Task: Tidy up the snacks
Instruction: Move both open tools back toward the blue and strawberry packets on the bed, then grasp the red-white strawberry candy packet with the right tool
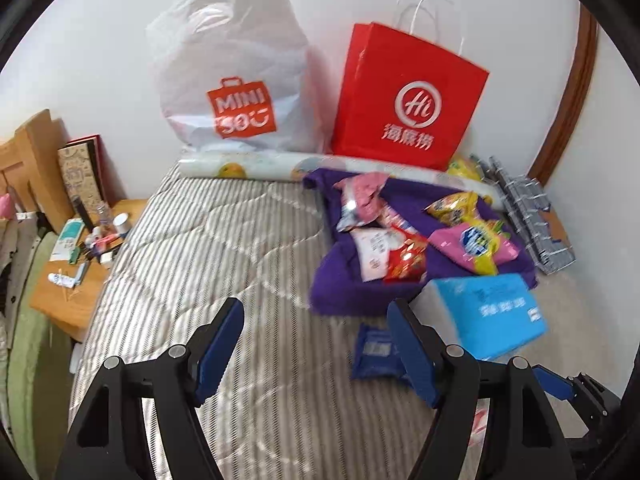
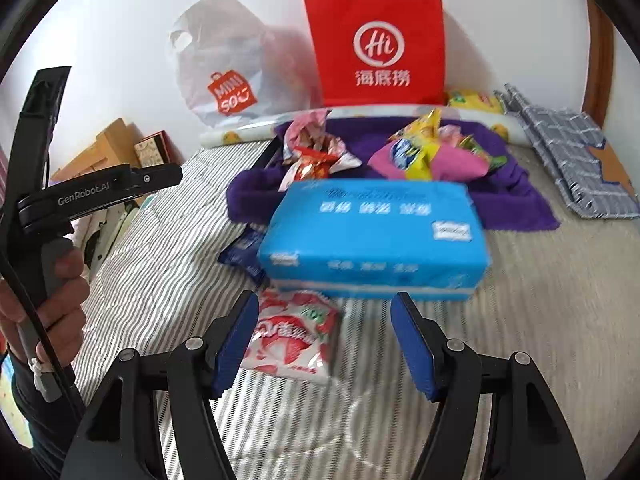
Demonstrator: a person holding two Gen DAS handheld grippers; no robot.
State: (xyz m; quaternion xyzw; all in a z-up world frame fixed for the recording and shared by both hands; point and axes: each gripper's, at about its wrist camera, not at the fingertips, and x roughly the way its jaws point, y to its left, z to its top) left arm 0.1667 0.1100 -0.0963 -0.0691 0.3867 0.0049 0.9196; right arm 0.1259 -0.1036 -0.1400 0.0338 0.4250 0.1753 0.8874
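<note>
Several snack packets (image 1: 404, 236) (image 2: 416, 152) lie piled in a purple cloth bin (image 1: 336, 288) (image 2: 516, 196) on a striped bed. A dark blue snack packet (image 1: 374, 354) (image 2: 244, 252) lies in front of the bin, beside a blue tissue pack (image 1: 490, 312) (image 2: 376, 236). A red-and-white strawberry packet (image 2: 292, 336) lies just ahead of my right gripper (image 2: 324, 334), which is open and empty. My left gripper (image 1: 316, 338) is open and empty, with the dark blue packet by its right finger.
A white Miniso plastic bag (image 1: 232, 76) (image 2: 224, 68) and a red paper bag (image 1: 404, 96) (image 2: 376, 44) stand against the wall behind a rolled mat (image 1: 248, 166). A folded checked cloth (image 1: 532, 220) (image 2: 576, 164) lies right. A cluttered wooden nightstand (image 1: 68, 292) stands left of the bed.
</note>
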